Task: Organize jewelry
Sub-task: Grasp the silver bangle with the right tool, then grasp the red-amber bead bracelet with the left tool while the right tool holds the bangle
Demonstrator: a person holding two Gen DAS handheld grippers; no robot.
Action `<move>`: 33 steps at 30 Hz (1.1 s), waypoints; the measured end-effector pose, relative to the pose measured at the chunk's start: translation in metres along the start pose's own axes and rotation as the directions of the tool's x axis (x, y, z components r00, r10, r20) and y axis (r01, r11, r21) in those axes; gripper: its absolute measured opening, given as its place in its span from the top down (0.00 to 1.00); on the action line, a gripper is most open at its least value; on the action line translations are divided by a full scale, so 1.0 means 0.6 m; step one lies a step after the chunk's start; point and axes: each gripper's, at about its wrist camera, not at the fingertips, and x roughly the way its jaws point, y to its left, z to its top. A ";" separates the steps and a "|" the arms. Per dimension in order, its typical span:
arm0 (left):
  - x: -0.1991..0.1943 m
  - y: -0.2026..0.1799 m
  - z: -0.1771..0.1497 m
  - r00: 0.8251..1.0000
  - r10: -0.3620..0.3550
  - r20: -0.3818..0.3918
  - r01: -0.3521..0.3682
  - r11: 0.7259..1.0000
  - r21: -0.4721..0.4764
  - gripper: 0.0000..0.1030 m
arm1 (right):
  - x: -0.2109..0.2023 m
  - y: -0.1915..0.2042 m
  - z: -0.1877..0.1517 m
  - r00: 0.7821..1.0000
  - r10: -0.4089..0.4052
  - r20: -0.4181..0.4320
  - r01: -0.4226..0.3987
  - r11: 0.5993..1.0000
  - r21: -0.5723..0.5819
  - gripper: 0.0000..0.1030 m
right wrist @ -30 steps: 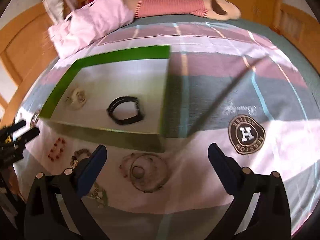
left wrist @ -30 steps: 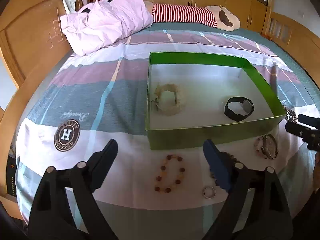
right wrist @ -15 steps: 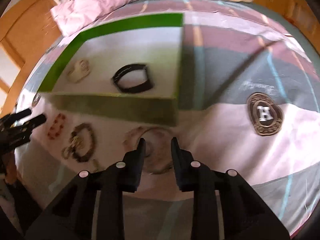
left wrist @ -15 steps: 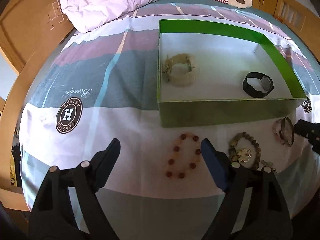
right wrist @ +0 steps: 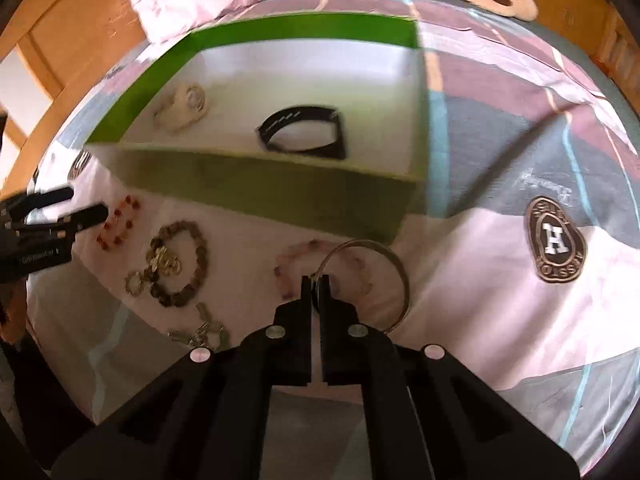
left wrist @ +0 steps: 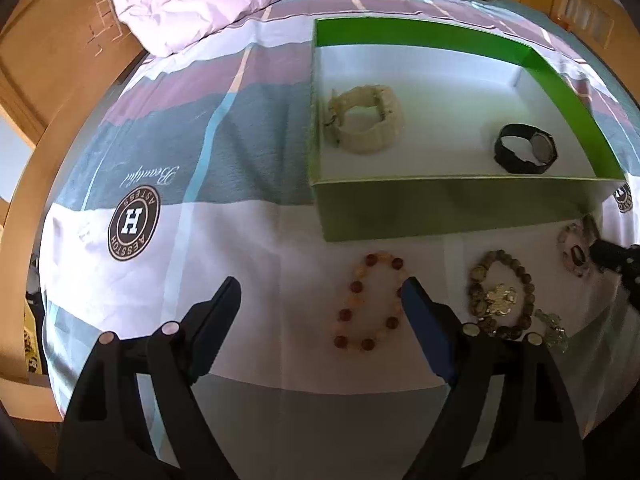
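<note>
Two grippers hang over the near edge of the bed (left wrist: 248, 248), where the jewelry lies. The right gripper (right wrist: 316, 280) has its fingers pinched tight on the rim of a thin metal bangle (right wrist: 394, 268), which lies over a pale pink bead bracelet (right wrist: 286, 262). The left gripper (left wrist: 320, 296) has its fingers wide apart with nothing between them, and the red bead bracelet (left wrist: 370, 300) lies just beside its right finger. Next along the near edge is a brown bead bracelet (left wrist: 502, 294) with a gold charm. A bit farther back sits the green box (left wrist: 440, 208), and a cream bracelet (left wrist: 366, 120) and a black watch (left wrist: 526, 150) are already inside. The pinch on the bangle is thin, so I think it could slip out or swing when lifted. It might also drag the pink beads along, or bump the near wall of the box
</note>
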 end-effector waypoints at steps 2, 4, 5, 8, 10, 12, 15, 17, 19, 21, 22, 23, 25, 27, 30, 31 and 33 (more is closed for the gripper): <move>0.001 0.005 0.000 1.000 0.001 -0.005 -0.001 1.000 -0.014 0.19 | -0.009 -0.025 0.007 0.998 0.057 0.002 -0.057 0.996 0.064 0.97; 0.003 0.011 0.001 1.000 -0.007 -0.010 0.007 1.000 -0.027 0.19 | -0.018 -0.043 0.010 0.998 0.061 0.011 -0.062 0.993 0.099 0.97; 0.003 0.012 0.001 1.000 -0.006 -0.010 0.005 1.000 -0.028 0.19 | -0.019 -0.044 0.011 0.999 0.051 0.016 -0.052 0.993 0.104 0.97; 0.004 0.012 0.001 1.000 0.003 -0.014 -0.003 1.000 -0.025 0.19 | -0.019 -0.054 0.011 1.000 0.031 0.007 -0.031 0.992 0.123 0.97; 0.004 0.012 0.001 1.000 0.004 -0.017 -0.005 1.000 -0.028 0.19 | -0.010 -0.058 0.012 0.999 0.026 -0.027 -0.022 0.992 0.127 0.97; 0.005 0.015 0.003 1.000 0.001 -0.023 -0.002 0.999 -0.037 0.19 | 0.000 -0.058 0.012 0.997 0.052 -0.049 -0.045 0.990 0.132 0.97; 0.008 0.019 0.005 1.000 0.003 -0.030 -0.004 0.999 -0.046 0.19 | -0.003 -0.054 0.009 0.997 0.065 -0.050 -0.058 0.990 0.130 0.88; 0.012 0.020 0.005 0.999 0.010 -0.038 -0.012 0.999 -0.046 0.19 | -0.008 -0.051 0.011 0.999 0.045 -0.030 -0.041 0.991 0.124 0.75; 0.017 0.020 0.006 0.999 0.017 -0.049 -0.020 0.999 -0.044 0.19 | -0.015 -0.056 0.014 1.000 0.005 -0.009 -0.004 0.992 0.130 0.62; 0.022 0.020 0.007 0.998 0.020 -0.058 -0.022 0.999 -0.041 0.20 | -0.016 -0.068 0.015 0.999 -0.047 -0.001 0.046 0.987 0.153 0.62; 0.023 0.021 0.006 0.998 0.020 -0.060 -0.022 0.999 -0.040 0.22 | -0.016 -0.076 0.015 0.998 -0.069 -0.003 0.068 0.983 0.171 0.62; 0.023 0.021 0.006 0.998 0.019 -0.062 -0.021 0.999 -0.040 0.22 | -0.013 -0.086 0.014 0.996 -0.087 -0.008 0.087 0.978 0.191 0.62; 0.023 0.019 0.005 0.998 0.012 -0.065 -0.014 0.999 -0.036 0.23 | -0.010 -0.099 0.012 0.995 -0.103 -0.017 0.104 0.970 0.219 0.62; 0.023 0.011 0.004 0.998 0.001 -0.069 -0.002 1.000 -0.015 0.23 | -0.008 -0.104 0.010 0.995 -0.101 -0.020 0.102 0.968 0.228 0.62; 0.021 -0.006 -0.001 0.998 -0.004 -0.070 0.007 0.999 0.031 0.23 | -0.004 -0.092 0.012 0.992 -0.127 -0.023 0.129 0.973 0.192 0.62; 0.023 -0.012 -0.003 0.997 0.002 -0.073 0.002 0.999 0.048 0.24 | -0.001 -0.089 0.013 0.989 -0.148 -0.028 0.151 0.973 0.176 0.62; 0.029 -0.020 -0.007 0.996 0.013 -0.089 -0.007 0.997 0.071 0.26 | 0.012 -0.087 0.011 0.980 -0.191 -0.049 0.196 0.969 0.150 0.62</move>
